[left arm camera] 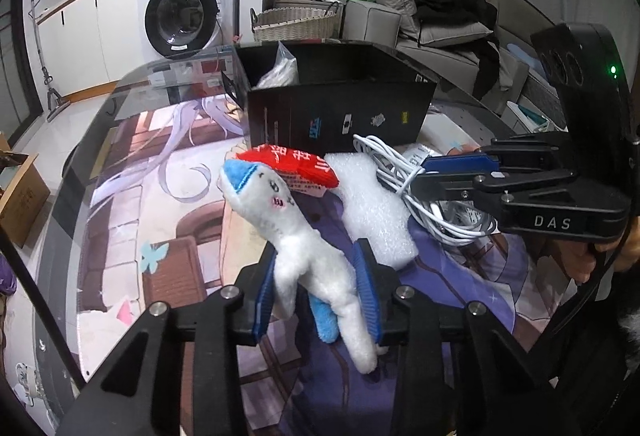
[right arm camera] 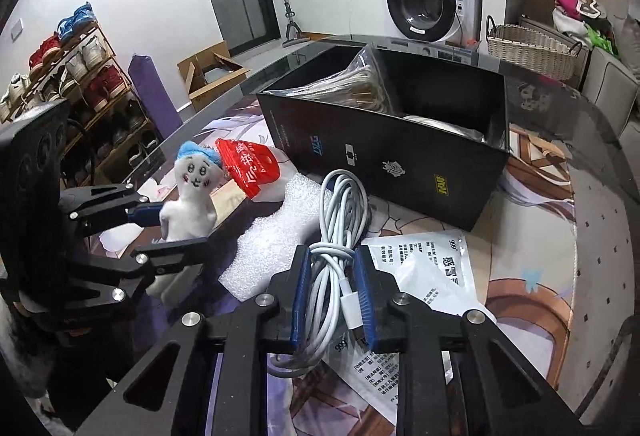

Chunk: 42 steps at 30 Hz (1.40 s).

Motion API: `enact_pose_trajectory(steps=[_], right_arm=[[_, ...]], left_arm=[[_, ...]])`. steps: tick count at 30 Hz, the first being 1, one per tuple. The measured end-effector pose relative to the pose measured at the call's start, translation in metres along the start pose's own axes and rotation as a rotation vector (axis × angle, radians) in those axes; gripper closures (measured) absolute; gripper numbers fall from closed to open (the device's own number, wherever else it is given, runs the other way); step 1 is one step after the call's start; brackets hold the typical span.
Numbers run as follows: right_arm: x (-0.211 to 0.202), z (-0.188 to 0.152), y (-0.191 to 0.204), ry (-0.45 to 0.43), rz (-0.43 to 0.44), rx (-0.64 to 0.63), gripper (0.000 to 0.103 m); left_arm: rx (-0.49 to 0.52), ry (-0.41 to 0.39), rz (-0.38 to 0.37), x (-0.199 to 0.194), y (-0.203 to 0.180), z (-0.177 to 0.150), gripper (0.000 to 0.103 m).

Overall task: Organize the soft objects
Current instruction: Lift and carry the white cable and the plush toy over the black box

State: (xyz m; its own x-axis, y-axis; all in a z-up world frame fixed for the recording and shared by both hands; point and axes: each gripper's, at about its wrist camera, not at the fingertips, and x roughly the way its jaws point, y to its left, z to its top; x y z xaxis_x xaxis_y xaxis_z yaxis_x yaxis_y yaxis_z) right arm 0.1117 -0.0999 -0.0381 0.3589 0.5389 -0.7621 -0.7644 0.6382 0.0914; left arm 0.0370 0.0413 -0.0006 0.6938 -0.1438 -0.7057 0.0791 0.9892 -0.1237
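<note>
You have the white plush doll (left arm camera: pixel 308 260) pinched in your left gripper (left arm camera: pixel 316 300) at lower centre, and the coiled white cable (right arm camera: pixel 340 264) clamped in your right gripper (right arm camera: pixel 332 300). Both look grasped; lift next toward the black box (right arm camera: pixel 400 155) above, clearing the foam sheet (right arm camera: pixel 276 236) and red packet (right arm camera: pixel 248 167).
</note>
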Motion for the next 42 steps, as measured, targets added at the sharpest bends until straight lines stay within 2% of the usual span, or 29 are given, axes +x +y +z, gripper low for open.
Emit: enact_pose_trajectory(steps=[5, 16, 21, 36, 42], right_arm=[[-0.004, -0.003, -0.001, 0.001, -0.009, -0.007, 0.081], [-0.045, -0.005, -0.008, -0.118, -0.013, 0.006, 0.081], [-0.063, -0.004, -0.016, -0.177, -0.013, 0.02, 0.081], [-0.101, 0.017, -0.025, -0.326, -0.035, 0.06, 0.081], [-0.101, 0.026, -0.034, -0.34, -0.058, 0.085, 0.081]], left_arm=[[0.014, -0.022, 0.002, -0.01, -0.003, 0.002, 0.069], [0.005, -0.083, 0.026, -0.025, -0.004, 0.01, 0.069], [0.02, -0.109, 0.01, -0.026, -0.01, 0.018, 0.069], [0.021, -0.234, -0.028, -0.033, -0.02, 0.063, 0.068], [0.014, -0.259, -0.033, -0.024, -0.015, 0.08, 0.068]])
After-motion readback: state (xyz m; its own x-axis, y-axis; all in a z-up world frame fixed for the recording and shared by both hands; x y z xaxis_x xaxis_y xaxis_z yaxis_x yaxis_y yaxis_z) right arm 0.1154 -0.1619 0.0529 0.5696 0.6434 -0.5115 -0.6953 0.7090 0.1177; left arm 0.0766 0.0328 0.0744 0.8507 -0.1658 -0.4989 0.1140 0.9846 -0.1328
